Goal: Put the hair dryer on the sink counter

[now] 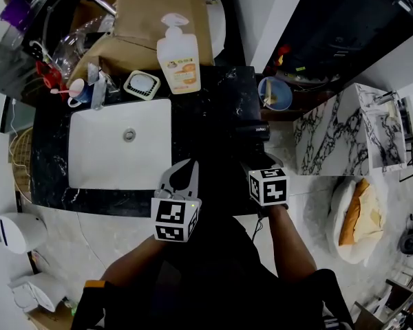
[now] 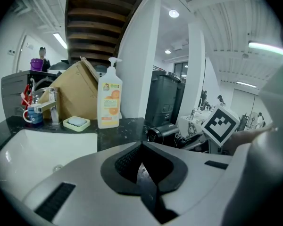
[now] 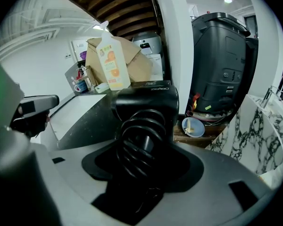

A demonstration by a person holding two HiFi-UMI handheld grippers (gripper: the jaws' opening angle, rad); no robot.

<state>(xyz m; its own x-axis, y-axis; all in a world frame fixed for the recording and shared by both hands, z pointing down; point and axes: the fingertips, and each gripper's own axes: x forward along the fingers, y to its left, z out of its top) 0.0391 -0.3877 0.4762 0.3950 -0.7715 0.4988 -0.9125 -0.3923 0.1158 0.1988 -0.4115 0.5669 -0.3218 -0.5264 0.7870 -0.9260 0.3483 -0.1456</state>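
The black hair dryer (image 1: 251,130) is at the right end of the black marble sink counter (image 1: 220,95), its barrel pointing away from me. In the right gripper view its handle, wrapped in coiled black cord (image 3: 144,140), fills the gap between the jaws. My right gripper (image 1: 256,155) is shut on that handle. I cannot tell whether the dryer (image 2: 162,133) touches the countertop. My left gripper (image 1: 186,167) hovers over the counter's front edge beside the white basin (image 1: 103,157), shut with nothing in it.
An orange soap bottle (image 1: 178,57), a soap dish (image 1: 142,84), a faucet (image 1: 100,84) and a mug (image 1: 79,91) line the back of the counter. A brown paper bag (image 1: 158,5) stands behind them. A blue bowl (image 1: 275,93) sits on a low shelf to the right.
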